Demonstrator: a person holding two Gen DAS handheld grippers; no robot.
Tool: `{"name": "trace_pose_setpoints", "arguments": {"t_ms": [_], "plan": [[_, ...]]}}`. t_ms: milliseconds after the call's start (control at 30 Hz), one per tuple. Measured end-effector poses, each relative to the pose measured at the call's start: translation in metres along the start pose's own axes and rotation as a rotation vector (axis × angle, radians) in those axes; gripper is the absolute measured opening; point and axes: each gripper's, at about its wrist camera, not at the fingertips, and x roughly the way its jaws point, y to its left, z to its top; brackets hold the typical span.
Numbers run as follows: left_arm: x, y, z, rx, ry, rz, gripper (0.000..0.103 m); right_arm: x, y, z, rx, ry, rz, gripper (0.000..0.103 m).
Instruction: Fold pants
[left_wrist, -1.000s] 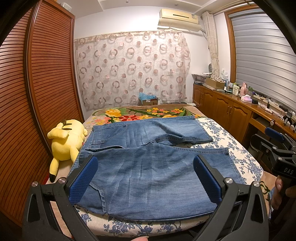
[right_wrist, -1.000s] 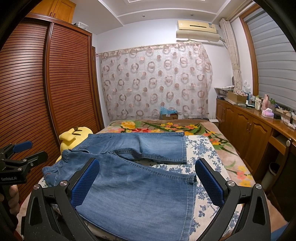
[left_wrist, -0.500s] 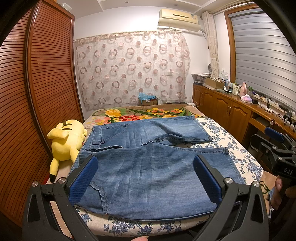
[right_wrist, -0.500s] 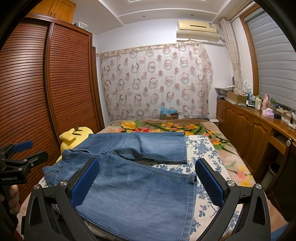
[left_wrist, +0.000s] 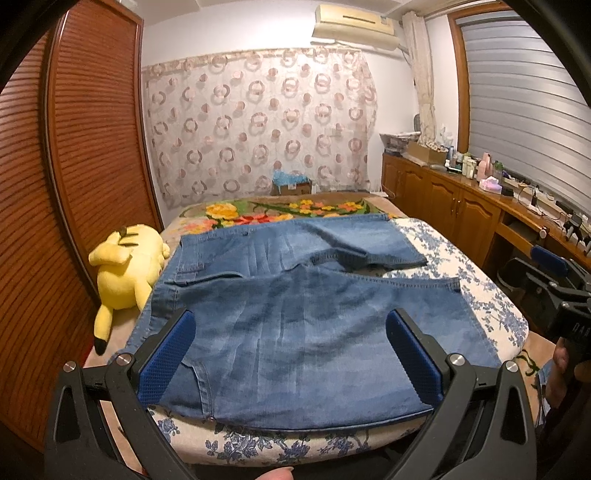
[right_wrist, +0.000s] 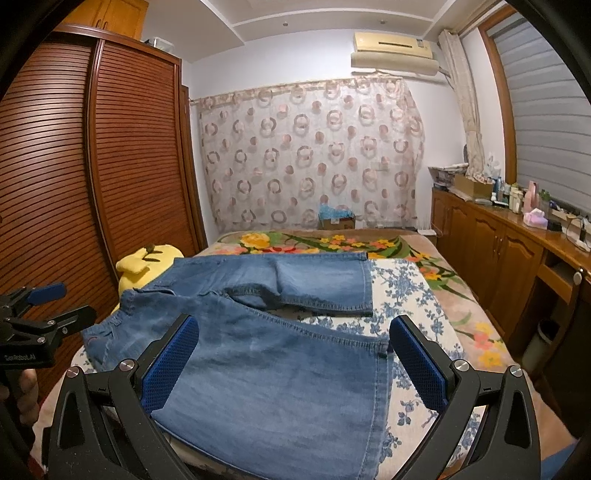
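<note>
— Where are the pants (left_wrist: 295, 317)?
— Flat on the bed (left_wrist: 476, 266). A cardboard box (left_wrist: 291, 186) far behind holds something blue.
— And the tongs?
— Left tongs (left_wrist: 291, 354) and right tongs (right_wrist: 295, 365) both spread wide, grasping nothing.

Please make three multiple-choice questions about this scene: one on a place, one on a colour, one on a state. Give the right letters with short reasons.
1. Where does the plush toy lie?
A. beside the waistband end of the pants
B. on the cabinet
C. on the floor

2. What colour are the pants?
A. black
B. blue
C. beige

3. How do the jaws of the left gripper stand?
A. shut on the pants
B. shut on nothing
C. open

Answers: 1 A, it rests on the bed next to the waistband; 2 B, blue denim; 3 C, the blue pads stand wide apart.
</note>
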Motion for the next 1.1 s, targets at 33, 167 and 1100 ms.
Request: {"name": "trace_pose_setpoints", "arguments": {"t_ms": [33,167,1100], "plan": [[0.002,0.002,-0.001,-0.006,0.008,-0.001,0.103,0.001,0.0,-0.001,0.002,0.006,0.0,0.103],[0.01,0.009,-0.008,-0.02,0.034,0.002,0.103,0.007,-0.002,-0.001,0.006,0.032,0.003,0.103],[0.057,0.066,-0.047,-0.084,0.152,0.034,0.103,0.013,-0.025,-0.016,0.008,0.256,-0.034,0.103]]}}
